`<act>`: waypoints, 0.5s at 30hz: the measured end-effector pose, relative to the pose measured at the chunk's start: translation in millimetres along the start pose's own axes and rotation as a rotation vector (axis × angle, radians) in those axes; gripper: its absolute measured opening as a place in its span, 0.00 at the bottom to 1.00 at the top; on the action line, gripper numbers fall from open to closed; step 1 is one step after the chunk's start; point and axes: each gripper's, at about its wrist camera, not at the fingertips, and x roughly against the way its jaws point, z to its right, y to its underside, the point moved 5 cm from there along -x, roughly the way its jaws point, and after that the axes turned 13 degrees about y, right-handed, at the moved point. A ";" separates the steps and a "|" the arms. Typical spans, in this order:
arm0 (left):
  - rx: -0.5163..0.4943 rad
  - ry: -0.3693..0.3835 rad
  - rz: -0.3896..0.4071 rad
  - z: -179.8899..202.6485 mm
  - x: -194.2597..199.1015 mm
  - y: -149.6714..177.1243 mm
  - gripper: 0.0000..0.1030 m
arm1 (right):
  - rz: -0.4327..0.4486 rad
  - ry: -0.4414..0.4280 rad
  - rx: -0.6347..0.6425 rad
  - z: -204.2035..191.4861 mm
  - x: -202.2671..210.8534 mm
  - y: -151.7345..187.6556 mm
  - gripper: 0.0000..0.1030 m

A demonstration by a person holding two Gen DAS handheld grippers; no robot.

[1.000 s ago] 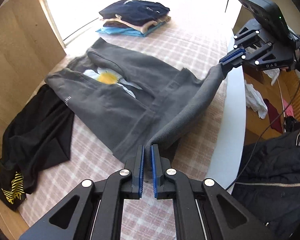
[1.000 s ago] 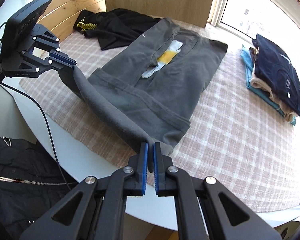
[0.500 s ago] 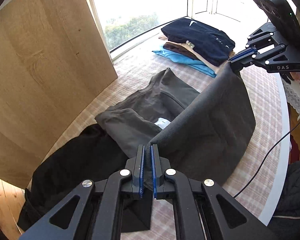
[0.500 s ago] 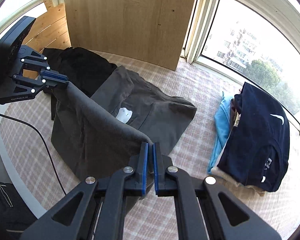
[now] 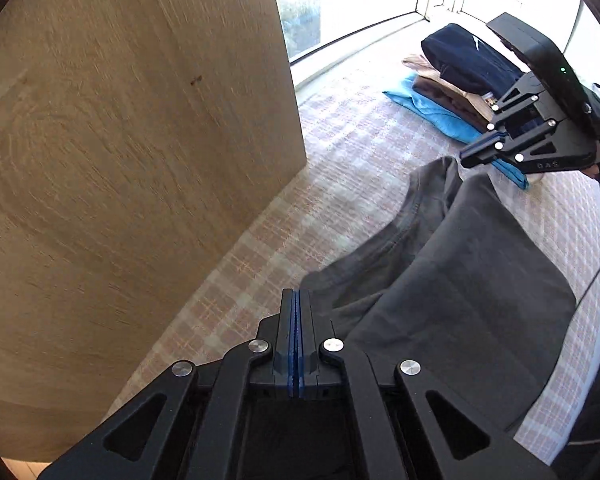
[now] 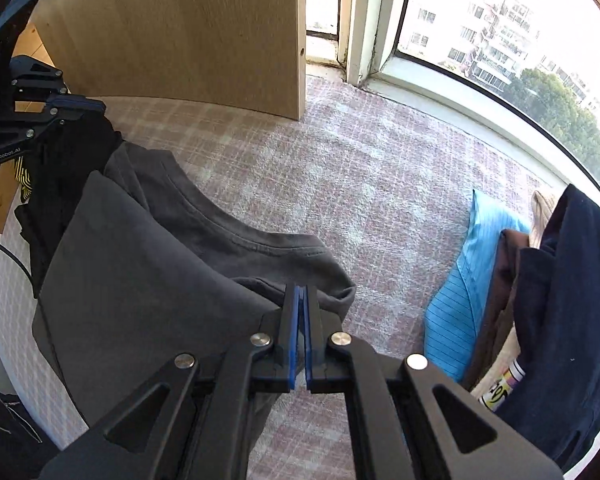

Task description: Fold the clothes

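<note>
Left hand-held gripper (image 5: 296, 300) pressed together, no cloth visibly pinched | right hand-held gripper (image 6: 300, 296) pinching grey shirt (image 6: 148, 280) corner | shirt folded over itself on checked tabletop (image 6: 380, 184) | folded stack (image 6: 540, 288) just beside | black garment (image 6: 60, 160) opposite side
</note>
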 end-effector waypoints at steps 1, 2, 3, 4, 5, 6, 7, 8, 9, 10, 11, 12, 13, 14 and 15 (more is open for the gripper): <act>-0.007 0.008 -0.016 0.3 -2.3 5.9 0.03 | -0.011 -0.017 -0.005 1.9 -2.9 3.1 0.02; -0.012 0.018 -0.034 0.8 -4.9 12.0 0.04 | -0.026 -0.035 -0.017 3.5 -3.8 5.9 0.02; -0.022 0.031 -0.048 2.7 -7.3 17.4 0.05 | -0.032 -0.057 -0.030 5.4 -3.2 8.4 0.03; -0.034 0.045 -0.056 6.0 -10.2 20.8 0.06 | -0.023 -0.086 -0.042 7.2 -0.8 10.8 0.03; -0.047 0.060 -0.064 9.5 -13.0 23.8 0.11 | -0.014 -0.114 -0.043 8.3 1.1 13.7 0.04; -0.051 0.070 -0.074 11.7 -16.7 25.2 0.14 | -0.013 -0.124 -0.034 9.1 1.8 16.4 0.08; -0.054 0.079 -0.084 13.7 -20.6 26.3 0.15 | -0.014 -0.122 -0.026 10.2 1.3 19.0 0.12; -0.057 0.088 -0.094 15.7 -24.5 27.4 0.15 | -0.011 -0.127 -0.020 11.3 1.0 20.3 0.14; -0.058 0.098 -0.100 17.3 -26.6 27.4 0.15 | -0.011 -0.141 -0.018 12.4 0.6 20.7 0.15; -0.059 0.109 -0.105 18.7 -28.3 27.1 0.16 | -0.013 -0.158 -0.020 13.6 0.5 21.6 0.15; -0.060 0.120 -0.110 20.2 -30.1 26.8 0.20 | -0.016 -0.179 -0.016 14.1 1.0 22.4 0.15; -0.062 0.134 -0.113 21.8 -30.7 27.1 0.24 | -0.020 -0.202 -0.002 13.6 1.9 23.8 0.18; -0.069 0.142 -0.118 23.3 -31.2 27.7 0.28 | -0.022 -0.222 0.015 12.6 3.2 25.8 0.21; -0.076 0.150 -0.122 24.9 -31.8 28.3 0.30 | -0.020 -0.230 0.029 12.0 4.4 27.6 0.23; -0.084 0.157 -0.127 26.5 -32.4 29.0 0.31 | -0.015 -0.231 0.040 11.7 4.8 28.6 0.24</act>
